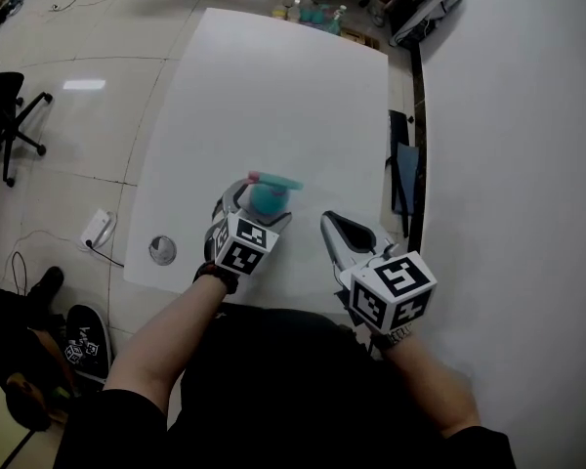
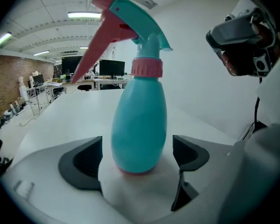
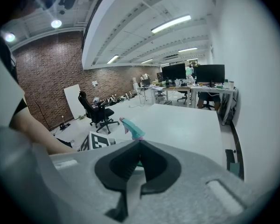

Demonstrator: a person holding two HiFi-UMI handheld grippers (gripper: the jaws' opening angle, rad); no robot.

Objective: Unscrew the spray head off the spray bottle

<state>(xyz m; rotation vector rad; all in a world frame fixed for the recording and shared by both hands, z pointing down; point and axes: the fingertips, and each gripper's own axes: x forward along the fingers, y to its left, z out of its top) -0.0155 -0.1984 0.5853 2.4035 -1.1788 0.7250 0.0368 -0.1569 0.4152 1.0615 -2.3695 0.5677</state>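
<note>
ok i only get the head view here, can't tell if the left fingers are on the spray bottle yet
observer: No. The left gripper view shows the spray bottle upright between the fingers of the left gripper, with a gap on each side.
operator: is it in one piece
observer: Yes, the spray head sits on the pink collar.
operator: and the other one
observer: The right gripper view shows the right gripper with its fingers shut on nothing. The bottle is beyond them on the table.
</note>
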